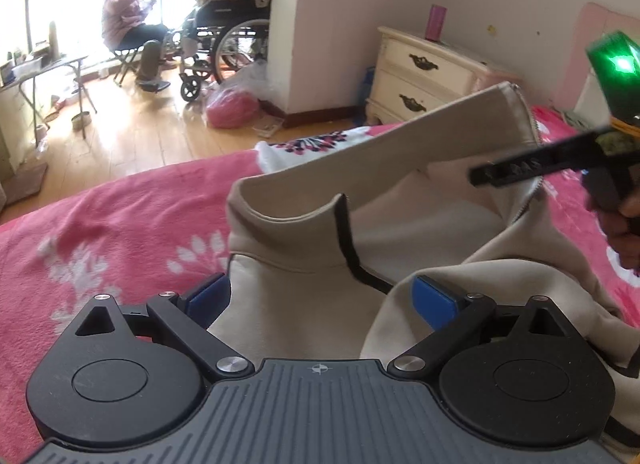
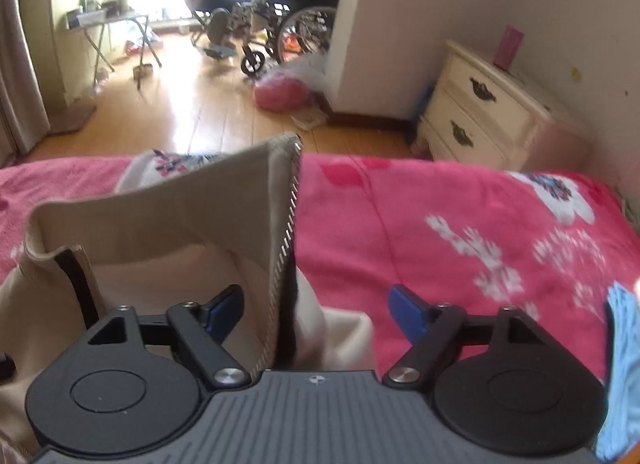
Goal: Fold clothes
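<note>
A beige zip-up jacket (image 1: 312,248) lies rumpled on a bed with a pink floral blanket (image 1: 120,224). Its collar stands up, and black trim runs down the front. My left gripper (image 1: 322,298) is open over the jacket's chest; beige cloth lies between its blue pads, which do not press on it. In the right wrist view the jacket (image 2: 160,216) shows its zipper edge (image 2: 290,224) standing up between the wide-apart pads of my open right gripper (image 2: 316,314). One black finger (image 1: 508,172) of the right gripper reaches in over the collar from the right.
A cream nightstand (image 1: 420,76) with a pink cup (image 1: 436,22) stands by the wall beyond the bed. On the wooden floor are a pink bag (image 1: 232,104) and a wheelchair (image 1: 224,44), with a person seated (image 1: 124,12) by the window. A light blue cloth (image 2: 620,364) lies at the right.
</note>
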